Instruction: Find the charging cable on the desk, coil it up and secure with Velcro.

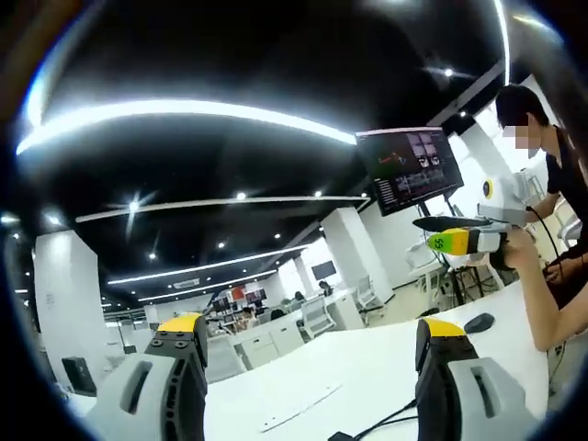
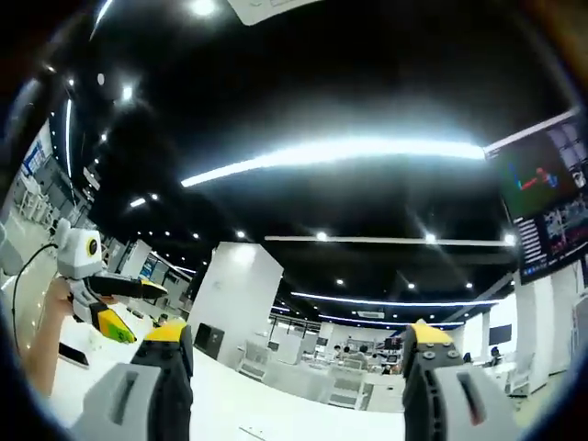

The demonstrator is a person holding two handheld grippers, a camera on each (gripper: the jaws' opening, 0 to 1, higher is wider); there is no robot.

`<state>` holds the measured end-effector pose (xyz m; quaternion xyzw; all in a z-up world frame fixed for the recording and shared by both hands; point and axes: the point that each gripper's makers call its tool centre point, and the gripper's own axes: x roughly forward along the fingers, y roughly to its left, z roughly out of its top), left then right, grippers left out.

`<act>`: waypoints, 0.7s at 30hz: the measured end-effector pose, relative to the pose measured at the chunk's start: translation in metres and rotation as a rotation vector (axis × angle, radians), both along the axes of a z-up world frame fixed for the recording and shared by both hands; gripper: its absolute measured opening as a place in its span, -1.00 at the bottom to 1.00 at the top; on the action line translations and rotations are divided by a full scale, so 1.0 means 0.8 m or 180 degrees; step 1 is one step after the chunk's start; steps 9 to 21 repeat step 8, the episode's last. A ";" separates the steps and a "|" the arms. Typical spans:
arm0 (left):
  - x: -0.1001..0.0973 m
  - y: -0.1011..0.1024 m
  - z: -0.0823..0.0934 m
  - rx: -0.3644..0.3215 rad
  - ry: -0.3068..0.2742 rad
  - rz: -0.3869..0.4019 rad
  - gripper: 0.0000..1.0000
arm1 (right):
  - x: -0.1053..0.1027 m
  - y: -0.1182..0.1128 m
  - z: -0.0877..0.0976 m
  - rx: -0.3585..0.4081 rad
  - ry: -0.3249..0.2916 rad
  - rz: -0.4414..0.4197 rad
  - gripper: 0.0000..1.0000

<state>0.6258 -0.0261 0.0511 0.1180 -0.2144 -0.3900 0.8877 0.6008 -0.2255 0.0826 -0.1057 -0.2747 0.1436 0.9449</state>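
Both tongs released, nothing held: left tongs (image 1: 308,354), right tongs (image 2: 299,363), aimed high at the ceiling. Still the find step. Black cable (image 1: 386,423) lies on the white surface (image 1: 367,367) at 6 o'clock in left gripper view. Next: tilt down, reach it.

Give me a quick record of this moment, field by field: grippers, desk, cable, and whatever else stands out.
left gripper: open, raised above the desk, nothing between the jaws
right gripper: open, tilted up toward the ceiling, holding nothing
white desk: below the left gripper
black cable: lying on the desk near the bottom edge of the left gripper view, not coiled
monitor: switched on, on a stand beyond the desk
person: at the desk's right side, holding another gripper
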 end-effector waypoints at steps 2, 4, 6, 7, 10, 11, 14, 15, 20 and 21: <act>-0.003 0.003 0.003 -0.0042 -0.0009 -0.0021 0.88 | -0.004 0.005 0.002 0.0029 -0.0028 0.0059 0.90; -0.003 0.010 0.007 -0.0094 -0.0026 0.0000 0.88 | -0.006 0.009 0.005 0.0019 -0.0069 0.0105 0.90; -0.002 0.020 0.010 -0.0126 -0.0043 0.0055 0.88 | -0.010 0.017 0.006 -0.0033 -0.0099 0.0157 0.90; 0.000 0.024 0.011 -0.0137 -0.0032 0.0082 0.88 | -0.011 0.020 0.006 -0.0048 -0.0105 0.0167 0.90; 0.000 0.024 0.011 -0.0137 -0.0032 0.0082 0.88 | -0.011 0.020 0.006 -0.0048 -0.0105 0.0167 0.90; 0.000 0.024 0.011 -0.0137 -0.0032 0.0082 0.88 | -0.011 0.020 0.006 -0.0048 -0.0105 0.0167 0.90; 0.000 0.024 0.011 -0.0137 -0.0032 0.0082 0.88 | -0.011 0.020 0.006 -0.0048 -0.0105 0.0167 0.90; 0.000 0.024 0.011 -0.0137 -0.0032 0.0082 0.88 | -0.011 0.020 0.006 -0.0048 -0.0105 0.0167 0.90; 0.000 0.024 0.011 -0.0137 -0.0032 0.0082 0.88 | -0.011 0.020 0.006 -0.0048 -0.0105 0.0167 0.90; 0.000 0.024 0.011 -0.0137 -0.0032 0.0082 0.88 | -0.011 0.020 0.006 -0.0048 -0.0105 0.0167 0.90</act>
